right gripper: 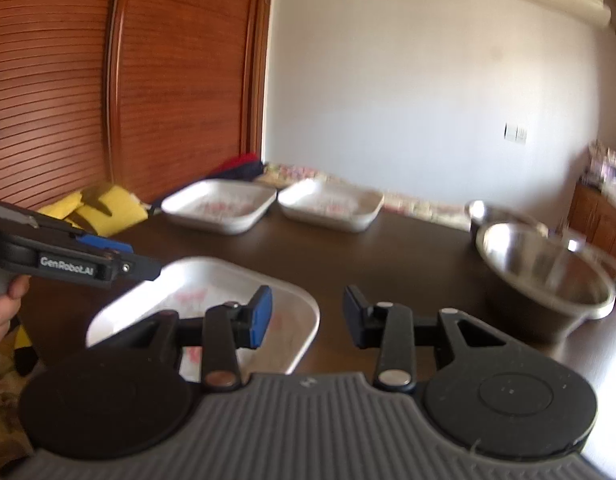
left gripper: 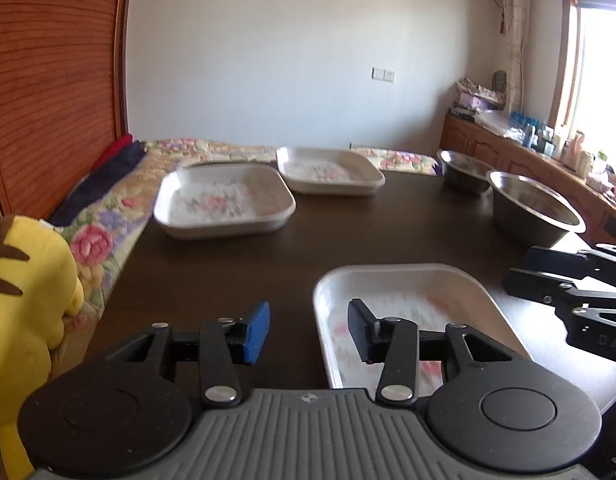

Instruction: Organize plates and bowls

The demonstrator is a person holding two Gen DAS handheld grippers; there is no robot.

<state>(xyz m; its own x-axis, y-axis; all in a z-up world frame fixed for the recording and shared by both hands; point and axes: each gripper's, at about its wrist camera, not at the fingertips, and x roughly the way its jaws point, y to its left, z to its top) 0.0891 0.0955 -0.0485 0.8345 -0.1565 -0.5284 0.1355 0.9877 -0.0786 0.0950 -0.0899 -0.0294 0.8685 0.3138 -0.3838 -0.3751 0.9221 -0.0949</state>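
Note:
Three white square plates with a pink flower print lie on the dark table (left gripper: 236, 264). The near plate (left gripper: 411, 300) (right gripper: 212, 300) sits right in front of both grippers. Two more plates (left gripper: 224, 200) (left gripper: 327, 170) lie side by side at the far edge, also seen as the left far plate (right gripper: 222, 206) and the right far plate (right gripper: 331, 204). Two steel bowls stand at the right: a large bowl (left gripper: 531, 208) (right gripper: 543, 280) and a smaller bowl (left gripper: 463, 170) (right gripper: 503, 210) behind it. My left gripper (left gripper: 308, 330) (right gripper: 120, 260) is open over the near plate's left rim. My right gripper (right gripper: 308, 316) (left gripper: 519, 268) is open beside that plate's right rim.
A yellow plush toy (left gripper: 24, 304) (right gripper: 100, 208) sits off the table's left side on a flowered quilt (left gripper: 108, 220). A wooden slatted wardrobe (left gripper: 48, 80) stands at the left. A cluttered wooden cabinet (left gripper: 547, 152) runs under the window at the right. A person's hand (right gripper: 4, 308) holds the left gripper.

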